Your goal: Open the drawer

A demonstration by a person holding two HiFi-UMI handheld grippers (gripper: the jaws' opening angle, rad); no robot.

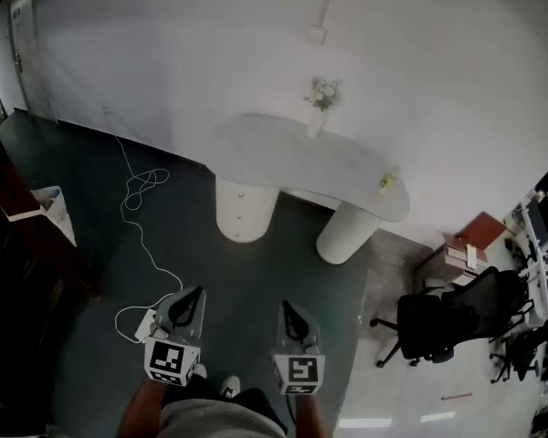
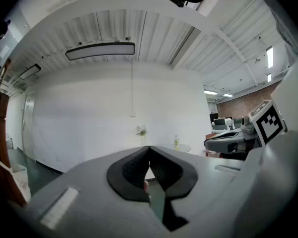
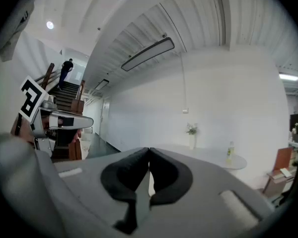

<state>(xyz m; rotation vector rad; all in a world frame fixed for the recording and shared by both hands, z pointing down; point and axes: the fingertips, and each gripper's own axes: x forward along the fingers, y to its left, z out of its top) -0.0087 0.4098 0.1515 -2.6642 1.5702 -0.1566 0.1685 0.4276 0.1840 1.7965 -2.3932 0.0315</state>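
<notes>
A white table (image 1: 283, 158) stands against the far wall on two round pedestals. Its left pedestal (image 1: 244, 210) shows two small knobs on its front; no drawer front can be made out from here. I hold both grippers low, close to my body and several steps short of the table. My left gripper (image 1: 192, 296) points level at the table, its jaws shut with nothing between them. My right gripper (image 1: 288, 308) is beside it, tips touching and empty. The same closed tips show in the left gripper view (image 2: 149, 148) and the right gripper view (image 3: 149, 150).
A vase of flowers (image 1: 320, 99) and a small bottle (image 1: 386, 182) stand on the table. A white cable (image 1: 137, 199) trails over the dark floor to a power strip (image 1: 146, 325) by my left gripper. Dark wooden furniture (image 1: 5, 245) lines the left; an office chair (image 1: 438, 322) stands right.
</notes>
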